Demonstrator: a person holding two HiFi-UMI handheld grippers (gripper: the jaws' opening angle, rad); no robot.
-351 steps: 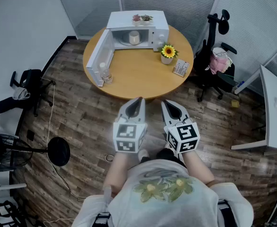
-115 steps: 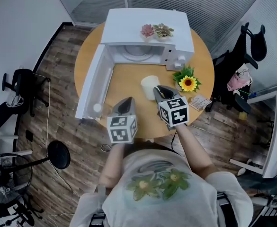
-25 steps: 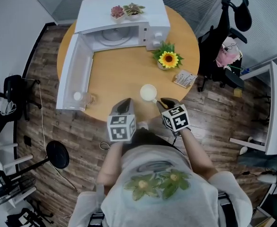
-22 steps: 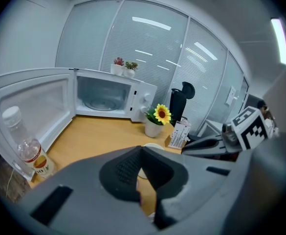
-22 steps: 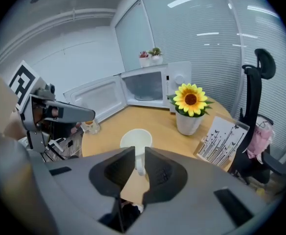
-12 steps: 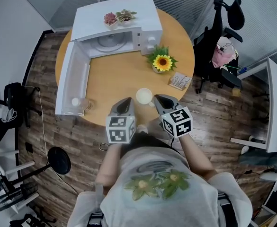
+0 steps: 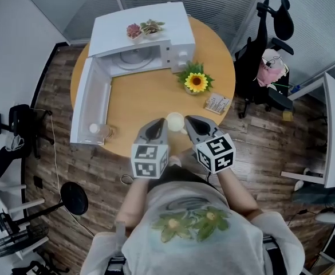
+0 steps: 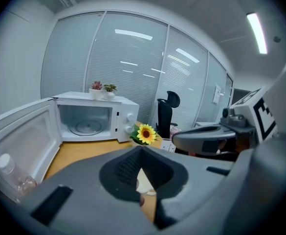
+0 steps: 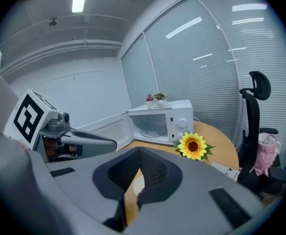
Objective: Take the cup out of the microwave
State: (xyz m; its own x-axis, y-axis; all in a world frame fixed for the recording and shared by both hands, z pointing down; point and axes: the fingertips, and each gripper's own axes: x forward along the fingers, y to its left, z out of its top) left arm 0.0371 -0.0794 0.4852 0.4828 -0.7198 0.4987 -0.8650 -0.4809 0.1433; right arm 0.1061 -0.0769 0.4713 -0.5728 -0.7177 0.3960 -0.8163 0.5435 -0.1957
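The cup (image 7: 174,121) stands upright on the desk (image 7: 150,96), near its front edge and well apart from the microwave (image 7: 141,36), so the main step looks done. The oven's chamber shows only its glass turntable, and the door (image 7: 90,105) stands wide open to the left.

The left gripper (image 7: 157,126) and the right gripper (image 7: 193,122) sit on either side of the cup in the head view, but neither holds it. The left fingers (image 8: 125,168) are closed together with nothing between them, and the right fingers (image 9: 152,169) are also closed and empty. In both gripper views the cup appears beyond and below the tips.

As far as I can judge, nothing is left to do except perhaps shutting the door, which the task does not ask for.
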